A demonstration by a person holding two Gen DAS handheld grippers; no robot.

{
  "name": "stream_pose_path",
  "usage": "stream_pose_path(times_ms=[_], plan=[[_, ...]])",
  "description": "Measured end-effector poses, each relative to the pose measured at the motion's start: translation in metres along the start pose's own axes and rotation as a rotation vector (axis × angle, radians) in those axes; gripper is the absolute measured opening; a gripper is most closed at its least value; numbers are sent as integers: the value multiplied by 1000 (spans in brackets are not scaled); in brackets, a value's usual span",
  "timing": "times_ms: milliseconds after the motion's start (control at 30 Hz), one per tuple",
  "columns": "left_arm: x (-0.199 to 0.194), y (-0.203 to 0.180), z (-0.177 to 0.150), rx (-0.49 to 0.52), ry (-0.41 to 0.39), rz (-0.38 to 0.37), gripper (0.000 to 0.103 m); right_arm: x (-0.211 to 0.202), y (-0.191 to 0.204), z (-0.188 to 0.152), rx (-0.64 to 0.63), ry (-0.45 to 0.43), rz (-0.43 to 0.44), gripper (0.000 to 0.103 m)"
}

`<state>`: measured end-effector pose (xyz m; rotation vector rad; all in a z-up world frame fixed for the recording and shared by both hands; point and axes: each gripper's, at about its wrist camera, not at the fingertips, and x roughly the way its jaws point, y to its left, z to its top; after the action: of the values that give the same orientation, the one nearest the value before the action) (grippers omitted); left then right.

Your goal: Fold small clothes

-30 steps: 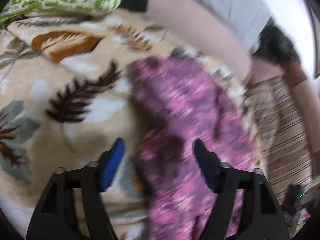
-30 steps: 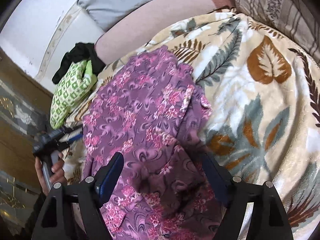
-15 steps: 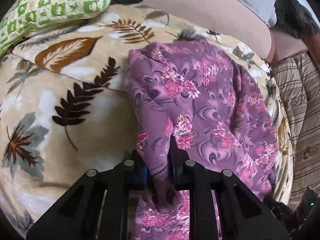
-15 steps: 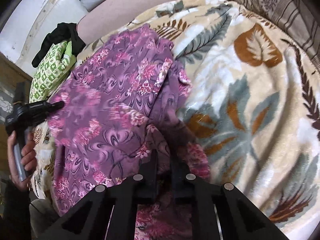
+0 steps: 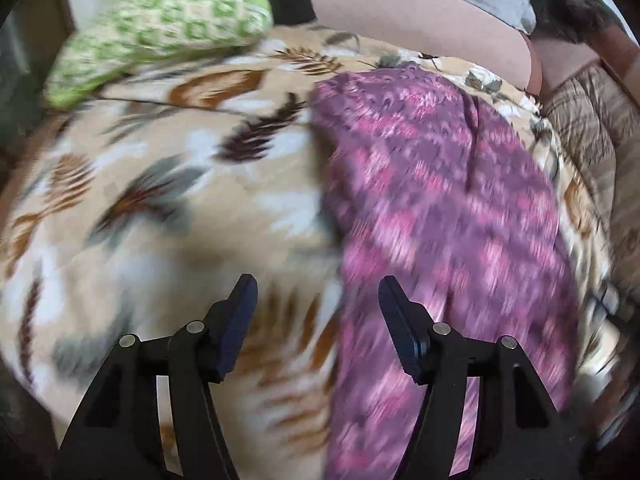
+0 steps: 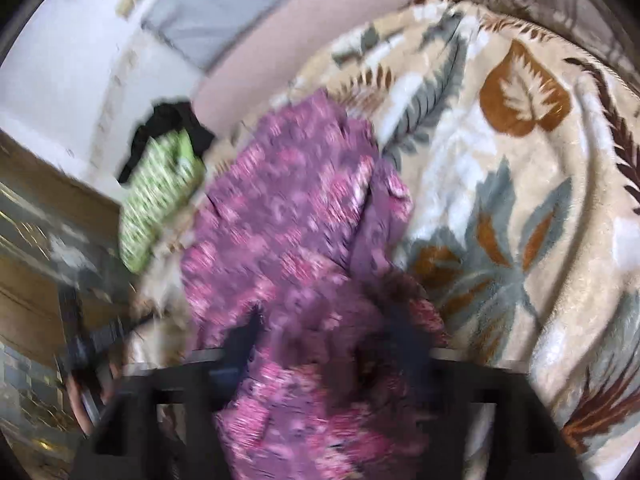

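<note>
Both tongs, left (image 5: pixel 318 294) and right (image 6: pixel 334 330), hung spread and empty over the purple garment (image 5: pixel 432 208) on the leaf-print blanket (image 5: pixel 160 208). Mid-fold, likely; next needs a fresh edge pinch.

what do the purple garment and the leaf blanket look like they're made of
Purple garment: apparently thin woven or knit cloth, matte, with a pink floral print; it drapes in soft folds. Blur hides the weave.
Leaf blanket: seemingly plush fleece, since a fuzzy nap with slight sheen shows in the right wrist view.
</note>
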<state>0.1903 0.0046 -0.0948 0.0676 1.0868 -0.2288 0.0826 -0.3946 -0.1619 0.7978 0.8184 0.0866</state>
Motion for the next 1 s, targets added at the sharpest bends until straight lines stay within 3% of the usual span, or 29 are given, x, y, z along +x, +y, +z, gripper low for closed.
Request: stream_pose_path(times_ms=[33,100,200,233,267,300,333,433,467,533,600,667,700,800,867,933,1000], plan=[[-3,3,-25,-9,16,11,79,-10,1,-2,1,-19,8,79],[1,5,-62,-21,76,-12,79,-24,4,-6,-7,-12,-32,79],[22,4,-106,-90,230,-150,79,-38,3,-12,-13,10,-134,78],[26,0,-114,-86,256,-161,79,-39,-2,-14,1,28,-162,79],[28,-6,-117,-47,278,-125,79,-36,-9,-17,34,71,-197,78],[28,-9,-117,-27,280,-120,79,-35,-14,-20,63,95,-213,72],[27,-10,-116,-26,277,-133,79,-31,-18,-26,87,122,-218,61],[25,-10,-121,-54,276,-209,77,-13,-25,-43,69,163,-270,57],[27,-13,-124,-47,289,-221,70,-6,-29,-47,76,186,-272,53],[27,-22,-127,-5,290,-173,66,7,-34,-57,98,239,-233,37],[26,-32,-128,45,276,-119,56,12,-26,-59,47,239,-274,28],[23,-34,-127,49,262,-98,18,10,-21,-58,21,213,-308,19],[23,-31,-126,26,264,-128,8,8,-21,-58,29,206,-297,11],[16,-10,-120,-76,290,-210,5,-7,-26,-55,76,188,-238,5],[-2,15,-119,-192,296,-320,5,-27,-19,-56,66,153,-224,4],[-18,29,-114,-204,272,-330,5,-52,0,-59,22,127,-220,4],[-24,43,-106,-203,266,-289,5,-60,13,-65,2,143,-237,4]])
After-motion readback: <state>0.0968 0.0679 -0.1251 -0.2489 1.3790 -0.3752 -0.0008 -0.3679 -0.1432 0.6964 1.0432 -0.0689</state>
